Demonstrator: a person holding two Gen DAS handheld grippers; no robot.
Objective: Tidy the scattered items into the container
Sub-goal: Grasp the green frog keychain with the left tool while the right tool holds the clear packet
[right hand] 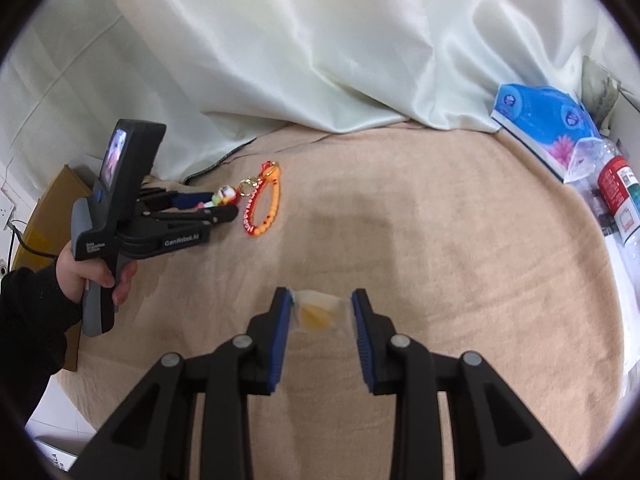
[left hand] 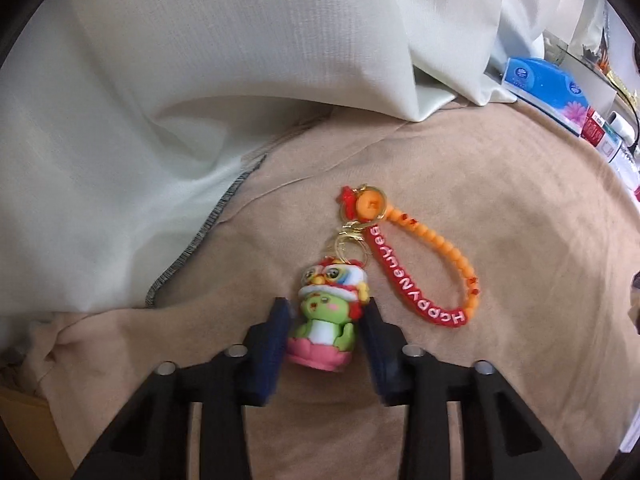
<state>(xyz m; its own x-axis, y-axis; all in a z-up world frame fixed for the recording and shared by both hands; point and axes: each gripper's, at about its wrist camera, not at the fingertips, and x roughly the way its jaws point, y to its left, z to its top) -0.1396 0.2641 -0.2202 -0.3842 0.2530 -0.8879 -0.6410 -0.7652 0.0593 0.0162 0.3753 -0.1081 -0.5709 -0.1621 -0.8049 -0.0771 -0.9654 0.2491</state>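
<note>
A tan cloth is covering the tabletop, with a pale curtain hanging behind it and a blue tissue pack lying at the cloth's far right edge. The left claw is straddling a green dragon keychain near the cloth's far left, jaws parted beside the figure, its orange-and-red wrist strap trailing right. Toward the cloth's near edge, the right claw is hovering agape around a small clear packet with a yellow centre.
</note>
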